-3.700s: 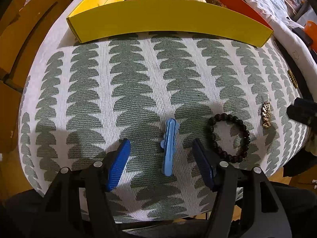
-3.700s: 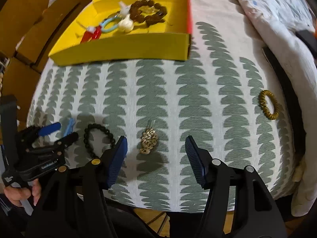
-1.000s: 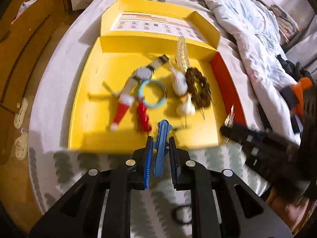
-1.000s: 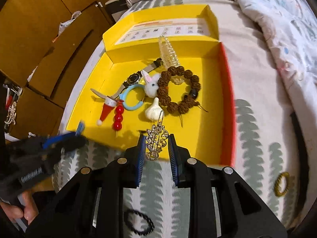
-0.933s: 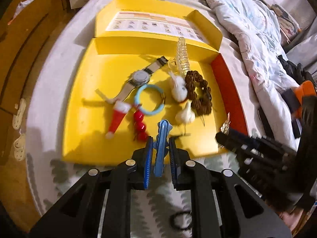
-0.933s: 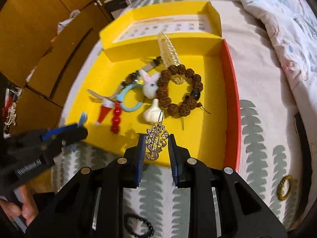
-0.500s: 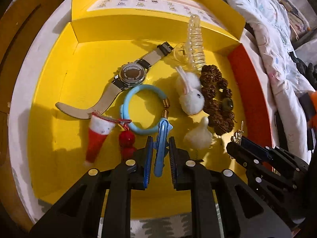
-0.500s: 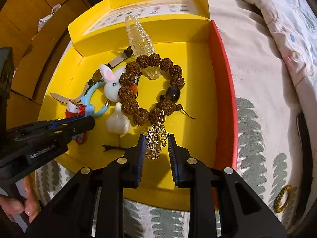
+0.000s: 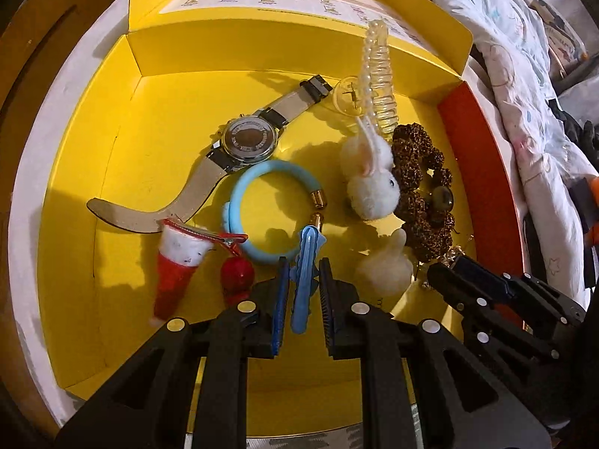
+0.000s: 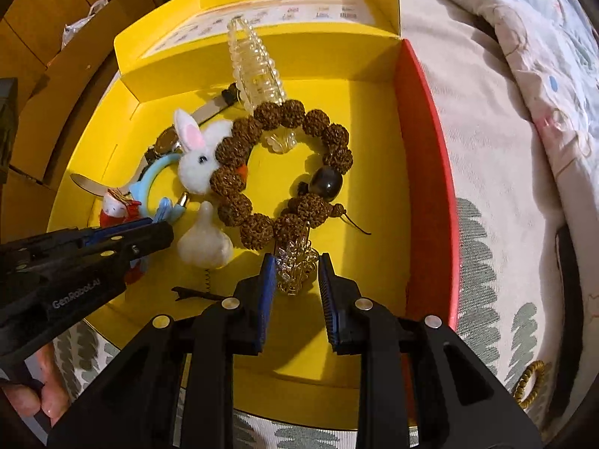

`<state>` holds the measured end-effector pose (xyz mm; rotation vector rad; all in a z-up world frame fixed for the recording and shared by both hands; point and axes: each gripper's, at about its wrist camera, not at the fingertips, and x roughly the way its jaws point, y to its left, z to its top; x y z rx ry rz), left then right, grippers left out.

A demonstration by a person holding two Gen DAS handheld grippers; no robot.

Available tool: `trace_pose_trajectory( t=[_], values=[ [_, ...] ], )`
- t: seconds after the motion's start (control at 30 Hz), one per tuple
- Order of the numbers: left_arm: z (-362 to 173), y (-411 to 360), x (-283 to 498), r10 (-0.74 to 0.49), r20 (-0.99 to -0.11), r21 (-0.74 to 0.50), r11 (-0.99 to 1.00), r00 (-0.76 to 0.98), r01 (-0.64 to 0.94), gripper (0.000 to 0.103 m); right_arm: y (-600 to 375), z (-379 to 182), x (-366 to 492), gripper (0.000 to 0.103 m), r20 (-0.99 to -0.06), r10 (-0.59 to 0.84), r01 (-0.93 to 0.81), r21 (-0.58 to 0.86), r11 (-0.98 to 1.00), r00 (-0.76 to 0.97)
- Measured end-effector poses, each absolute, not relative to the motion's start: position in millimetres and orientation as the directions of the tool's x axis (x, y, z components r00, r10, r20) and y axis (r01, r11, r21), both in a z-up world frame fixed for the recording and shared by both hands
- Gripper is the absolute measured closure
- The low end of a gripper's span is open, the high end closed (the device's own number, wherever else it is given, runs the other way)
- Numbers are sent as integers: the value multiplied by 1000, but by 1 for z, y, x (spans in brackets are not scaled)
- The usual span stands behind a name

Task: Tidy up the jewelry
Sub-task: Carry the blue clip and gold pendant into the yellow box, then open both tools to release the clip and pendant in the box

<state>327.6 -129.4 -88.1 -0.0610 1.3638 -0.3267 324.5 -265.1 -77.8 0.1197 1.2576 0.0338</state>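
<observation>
1. Landmark: yellow box (image 10: 374, 172), open, one red side wall, lying on a leaf-print cover (image 10: 483, 262). Both grippers point down into it.
2. Left gripper (image 9: 302, 292): jaws clenched on a blue hair clip (image 9: 304, 280), held upright between the pads, its tip just above the box floor near the front wall.
3. Right gripper (image 10: 295, 284): jaws easing apart around a gold chain piece (image 10: 294, 265). The chain lies between the pads on the box floor, toward the front; a gap shows at the right pad, contact at the left pad unclear.
4. Inside the box, behind the chain: brown bead bracelet (image 10: 284, 176), touching or just beside the chain.
5. Mid-box: white rabbit charm (image 10: 196, 157), light-blue bangle (image 9: 271, 209), wristwatch (image 9: 247, 142) face down.
6. Against the back wall: clear spiral hair tie (image 10: 258, 71).
7. Outside the box, on the cover past the red wall: a gold coil ring (image 10: 528, 385).
</observation>
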Motion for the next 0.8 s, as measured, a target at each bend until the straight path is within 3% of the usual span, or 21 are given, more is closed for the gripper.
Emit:
trace_pose_trajectory(
  t=[0.3, 0.63, 0.7, 0.8],
  values=[
    [-78, -126, 322, -266, -944, -228, 954, 194, 197, 74, -272, -55, 312, 74, -927, 107, 41, 130, 991, 359],
    [-43, -123, 292, -308, -918, -257, 941, 249, 219, 73, -279, -23, 290, 72, -892, 129, 39, 161, 986, 433],
    [-31, -119, 280, -322, -908, -262, 936, 269, 235, 67, -282, -17, 283, 70, -889, 127, 42, 162, 986, 440],
    [-20, -118, 259, -327, -898, -254, 932, 296, 258, 59, -293, -8, 266, 57, -879, 112, 64, 159, 985, 463]
  ],
)
